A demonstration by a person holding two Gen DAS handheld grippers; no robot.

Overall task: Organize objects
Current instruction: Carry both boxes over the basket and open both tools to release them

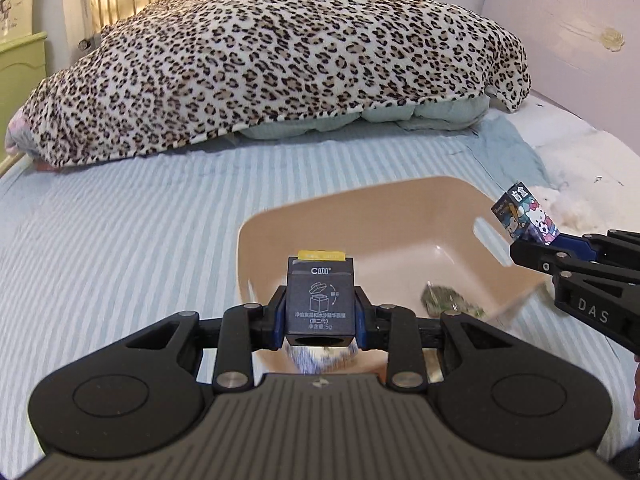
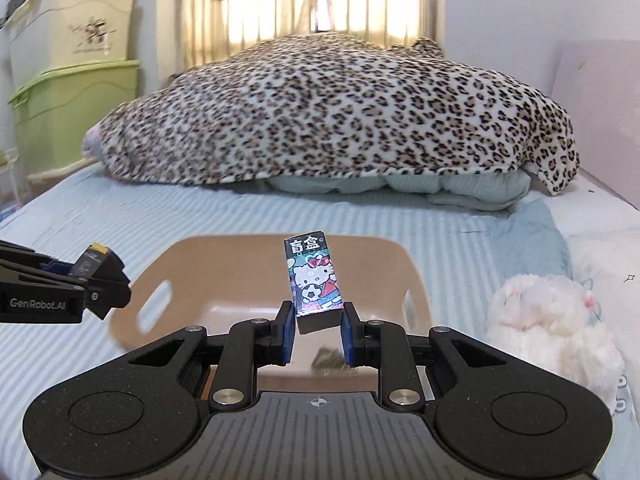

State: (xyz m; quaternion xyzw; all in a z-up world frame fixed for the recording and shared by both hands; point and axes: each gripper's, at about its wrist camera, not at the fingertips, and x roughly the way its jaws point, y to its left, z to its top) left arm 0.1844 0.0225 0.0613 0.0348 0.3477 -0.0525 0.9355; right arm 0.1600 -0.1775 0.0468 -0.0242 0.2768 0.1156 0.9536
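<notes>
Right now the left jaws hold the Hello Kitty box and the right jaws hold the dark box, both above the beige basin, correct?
The boxes are swapped. The left wrist view shows the left gripper holding the dark box; the right gripper holds the Hello Kitty box. Both are above the beige basin.

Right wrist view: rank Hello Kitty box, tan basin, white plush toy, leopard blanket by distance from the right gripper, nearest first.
1. Hello Kitty box: between the fingers of the right gripper, tilted.
2. Tan basin: directly below and ahead.
3. White plush toy: off to the right on the bed.
4. Leopard blanket: far end of the bed, heaped over bedding.
</notes>
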